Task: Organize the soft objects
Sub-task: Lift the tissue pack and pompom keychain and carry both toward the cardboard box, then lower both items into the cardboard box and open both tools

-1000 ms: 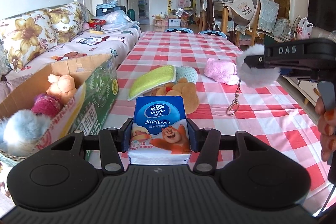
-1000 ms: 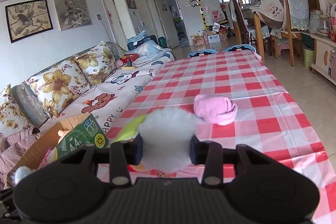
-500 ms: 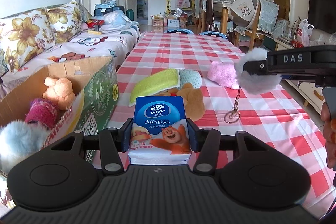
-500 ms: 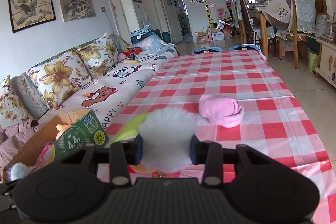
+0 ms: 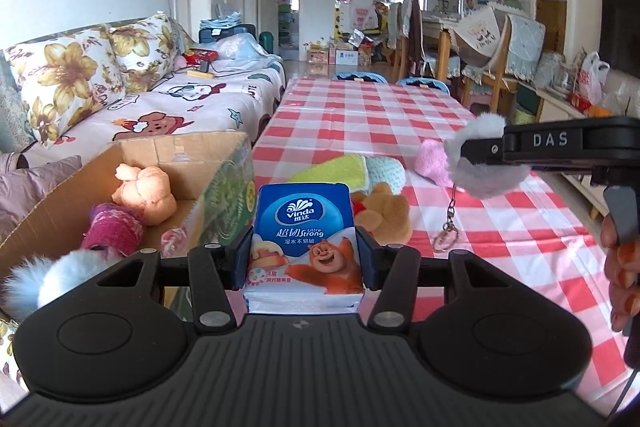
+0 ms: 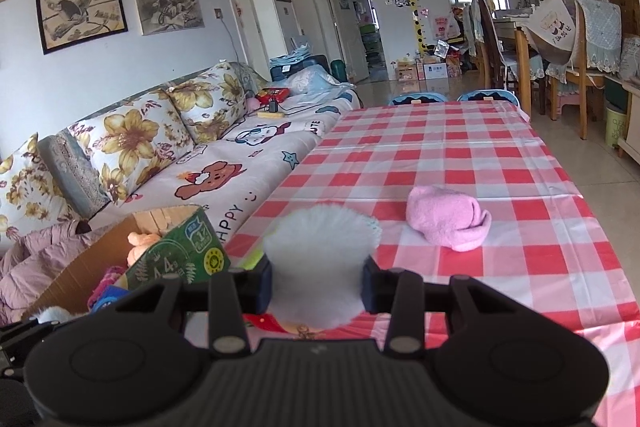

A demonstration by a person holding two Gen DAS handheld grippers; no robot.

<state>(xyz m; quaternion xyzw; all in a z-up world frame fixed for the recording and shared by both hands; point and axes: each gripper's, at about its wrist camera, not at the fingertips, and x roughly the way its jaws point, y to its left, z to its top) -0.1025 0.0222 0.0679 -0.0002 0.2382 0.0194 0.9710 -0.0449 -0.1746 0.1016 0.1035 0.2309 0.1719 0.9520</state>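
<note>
Left wrist: left tongs (image 5: 304,259) pinch a glossy rectangular tissue pack (image 5: 305,231); right tongs (image 6: 318,281) squeeze a fluffy pompom (image 6: 320,263).

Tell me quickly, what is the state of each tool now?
Left tool: closed on the blue tissue pack.
Right tool: closed on the white pompom keychain.

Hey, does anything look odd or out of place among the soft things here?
Only the tissue pack in the left gripper: it is packaged paper, not a plush toy like those in the cardboard box.
</note>
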